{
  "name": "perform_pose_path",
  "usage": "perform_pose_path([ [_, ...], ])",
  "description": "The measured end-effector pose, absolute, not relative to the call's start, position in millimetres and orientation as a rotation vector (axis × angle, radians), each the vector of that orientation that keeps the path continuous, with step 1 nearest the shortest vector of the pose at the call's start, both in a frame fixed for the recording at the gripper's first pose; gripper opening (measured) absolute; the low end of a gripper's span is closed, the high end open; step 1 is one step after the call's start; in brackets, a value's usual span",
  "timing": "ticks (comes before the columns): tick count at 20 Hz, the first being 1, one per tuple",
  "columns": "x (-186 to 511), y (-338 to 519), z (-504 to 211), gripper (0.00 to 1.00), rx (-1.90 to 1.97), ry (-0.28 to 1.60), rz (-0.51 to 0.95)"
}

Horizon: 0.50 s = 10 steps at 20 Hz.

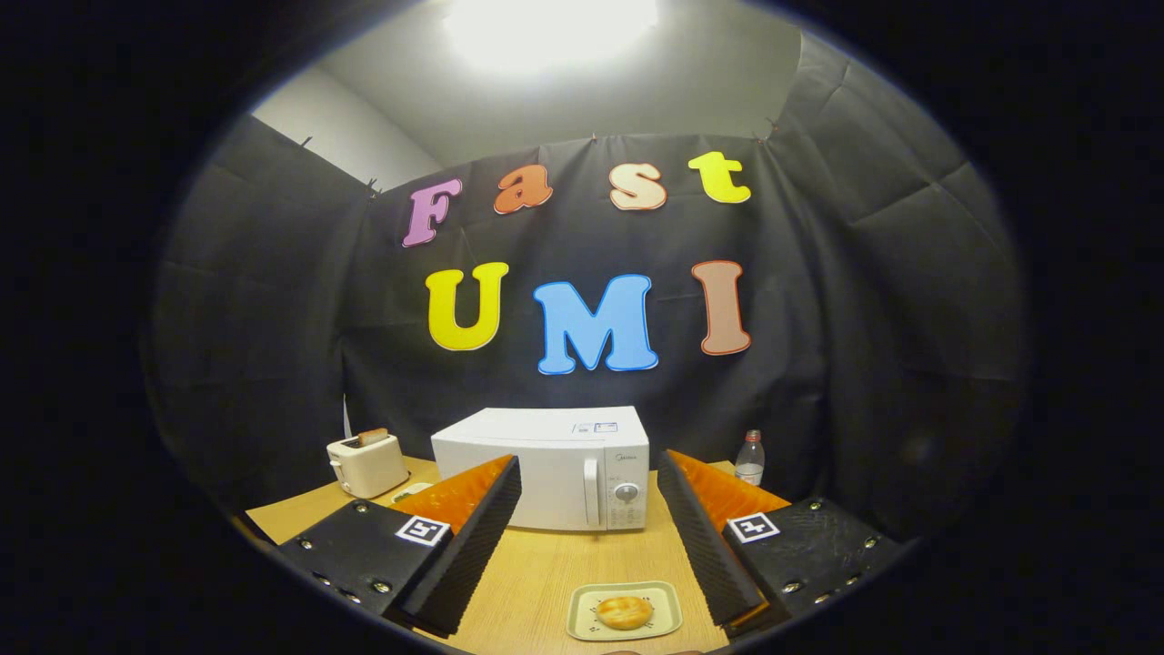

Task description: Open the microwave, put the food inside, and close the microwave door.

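Microwave (555, 468) boxy, shut; gripper (589, 496) fingers spread above round bun (624, 611).

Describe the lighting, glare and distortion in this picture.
Gripper view: ceiling light blown out to white glare; fisheye bends the booth wall; microwave, door closed, and bun on its plate evenly lit and sharp; open gripper fingers empty.
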State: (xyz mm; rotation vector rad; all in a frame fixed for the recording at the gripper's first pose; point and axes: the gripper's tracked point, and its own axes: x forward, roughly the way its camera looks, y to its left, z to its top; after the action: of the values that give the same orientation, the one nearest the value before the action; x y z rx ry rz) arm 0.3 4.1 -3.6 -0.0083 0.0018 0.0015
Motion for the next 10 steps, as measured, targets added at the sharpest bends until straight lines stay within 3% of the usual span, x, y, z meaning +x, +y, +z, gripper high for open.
perform_pose_path([
  [10,36.6,9.2,-33.8,0.96,0.004,0.043,0.03],
])
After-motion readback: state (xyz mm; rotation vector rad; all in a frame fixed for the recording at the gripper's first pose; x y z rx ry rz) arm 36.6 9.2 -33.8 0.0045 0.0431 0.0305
